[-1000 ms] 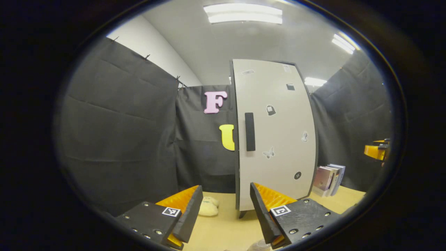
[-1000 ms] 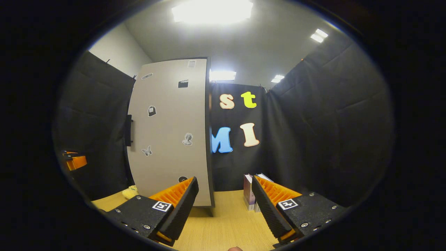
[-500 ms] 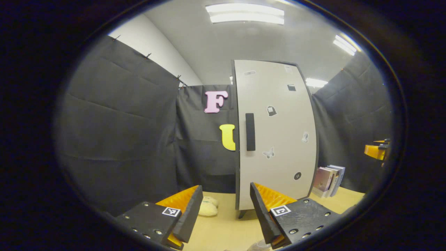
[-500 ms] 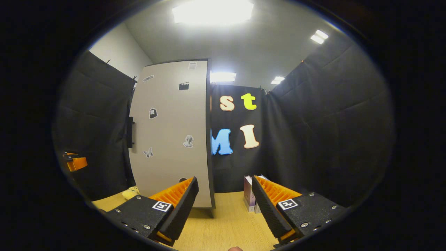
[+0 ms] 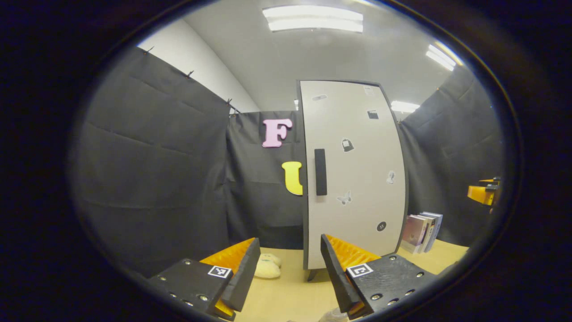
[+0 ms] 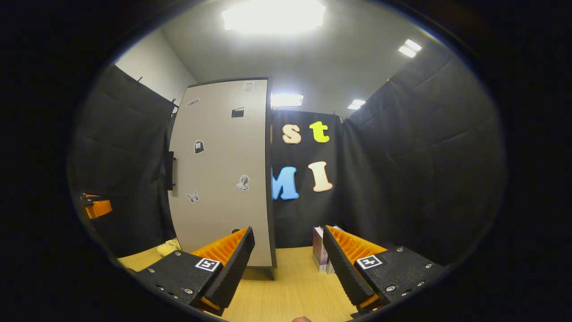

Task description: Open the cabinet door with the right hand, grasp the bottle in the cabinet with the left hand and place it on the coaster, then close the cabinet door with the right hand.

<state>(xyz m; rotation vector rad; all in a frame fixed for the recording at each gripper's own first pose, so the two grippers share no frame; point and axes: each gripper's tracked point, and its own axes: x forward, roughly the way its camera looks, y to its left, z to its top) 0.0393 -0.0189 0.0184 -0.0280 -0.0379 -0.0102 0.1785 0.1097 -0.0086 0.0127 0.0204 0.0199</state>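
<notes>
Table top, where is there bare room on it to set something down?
In the right gripper view, bare table lies between the cabinet and the books. In the left gripper view, another strip runs in front of the cabinet, past the pale soft thing. The books' corner and that soft thing's spot are taken.

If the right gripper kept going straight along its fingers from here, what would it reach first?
Probably the right edge of the closed cabinet door, or the black cloth wall just beside it. The open right gripper aims at that boundary over bare table; depth is unclear.
</notes>
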